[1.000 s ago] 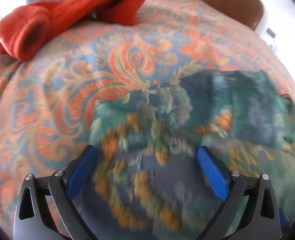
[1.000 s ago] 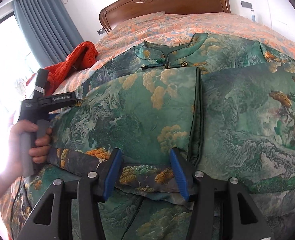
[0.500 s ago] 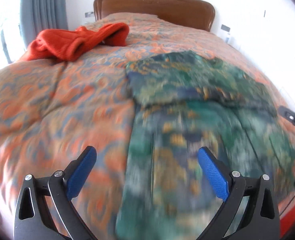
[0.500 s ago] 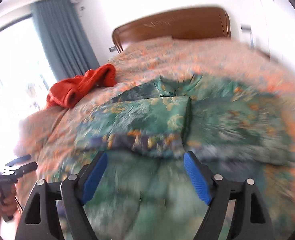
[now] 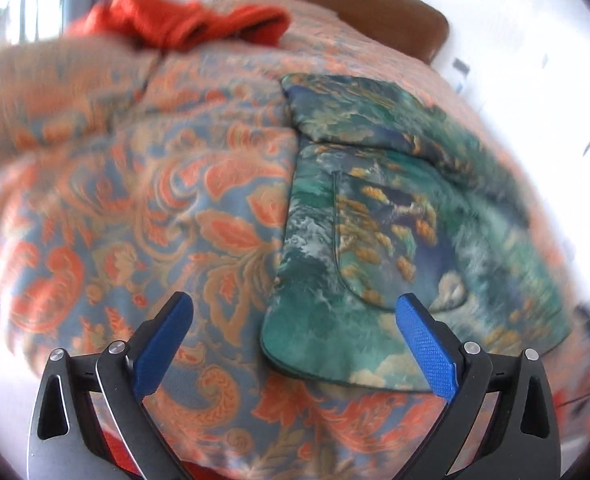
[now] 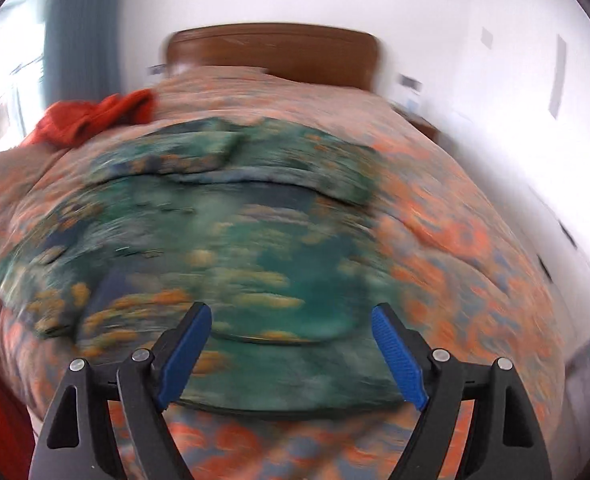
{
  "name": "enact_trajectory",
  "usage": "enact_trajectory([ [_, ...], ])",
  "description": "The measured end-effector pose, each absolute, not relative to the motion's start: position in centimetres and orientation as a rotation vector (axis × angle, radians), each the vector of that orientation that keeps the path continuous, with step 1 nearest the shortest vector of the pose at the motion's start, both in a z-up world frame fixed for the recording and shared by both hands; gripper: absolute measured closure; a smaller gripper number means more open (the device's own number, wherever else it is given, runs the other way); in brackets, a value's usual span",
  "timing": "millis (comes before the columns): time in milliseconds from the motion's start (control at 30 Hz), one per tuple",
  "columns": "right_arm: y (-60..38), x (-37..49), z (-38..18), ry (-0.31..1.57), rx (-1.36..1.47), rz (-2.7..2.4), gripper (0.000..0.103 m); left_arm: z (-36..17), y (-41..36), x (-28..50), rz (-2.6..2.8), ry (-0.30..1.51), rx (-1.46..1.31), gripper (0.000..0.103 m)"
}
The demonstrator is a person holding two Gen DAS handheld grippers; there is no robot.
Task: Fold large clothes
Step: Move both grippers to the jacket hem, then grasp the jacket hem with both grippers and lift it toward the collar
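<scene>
We are in a home bedroom. A bed fills both views, spread with an orange-and-blue paisley quilt (image 5: 143,208), and a brown wooden headboard (image 6: 271,54) stands at its far end against a plain white wall (image 6: 435,12). Left of the headboard hangs a grey-blue curtain (image 6: 81,28) beside a bright window. Clothing lies loose on the quilt.

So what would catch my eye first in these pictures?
The green landscape-print garment, partly folded, lies spread across the middle of the bed. Beneath it is a loud orange and blue paisley bedspread. A crumpled red-orange knit lies near the wooden headboard.
</scene>
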State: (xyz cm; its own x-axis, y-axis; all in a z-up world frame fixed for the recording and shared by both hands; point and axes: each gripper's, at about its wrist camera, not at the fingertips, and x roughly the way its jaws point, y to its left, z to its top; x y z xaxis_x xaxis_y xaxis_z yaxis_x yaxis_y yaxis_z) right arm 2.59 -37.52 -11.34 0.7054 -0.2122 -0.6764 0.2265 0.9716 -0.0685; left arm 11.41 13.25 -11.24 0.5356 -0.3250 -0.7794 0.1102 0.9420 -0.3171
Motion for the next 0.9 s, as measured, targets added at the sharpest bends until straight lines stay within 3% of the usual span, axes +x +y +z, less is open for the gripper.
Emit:
enact_trajectory([
  [233,-48.8,1.7,-14.2,0.834,0.407,-0.293,0.019,-15.2,11.8,15.6,-0.346,1.106,-0.258,0.002],
  [500,-49.4,6.4,-19.1,1.004,0.548,-0.064,0.018,-18.0,8.1,16.1,-0.444,1.178,-0.197,0.005],
  [567,-48.7,6.9,-19.4,1.028,0.549,-0.023,0.02,-17.9,8.3,15.7,-0.462,1.211,-0.242,0.023],
  [600,-48.4,6.9,-19.4,1.037,0.545,0.006,0.03,-17.7,8.3,15.5,-0.461,1.217,-0.242,0.027],
  [633,-48.0,7.0,-19.3,1.045,0.538,0.021,0.044,-17.5,8.3,15.3,-0.468,1.217,-0.234,0.037],
  [667,-47.5,6.8,-18.9,1.056,0.513,0.037,0.05,-17.3,8.2,15.0,-0.477,1.218,-0.225,0.051],
  [700,-47.3,6.8,-18.8,1.062,0.499,0.046,0.065,-17.1,8.1,14.9,-0.477,1.222,-0.212,0.058],
  [767,-47.0,6.8,-18.2,1.07,0.49,0.063,0.074,-16.5,8.0,14.8,-0.476,1.23,-0.198,0.079],
  [900,-46.8,6.7,-17.0,1.072,0.48,0.075,0.083,-14.9,8.9,14.6,-0.48,1.221,-0.22,0.086],
])
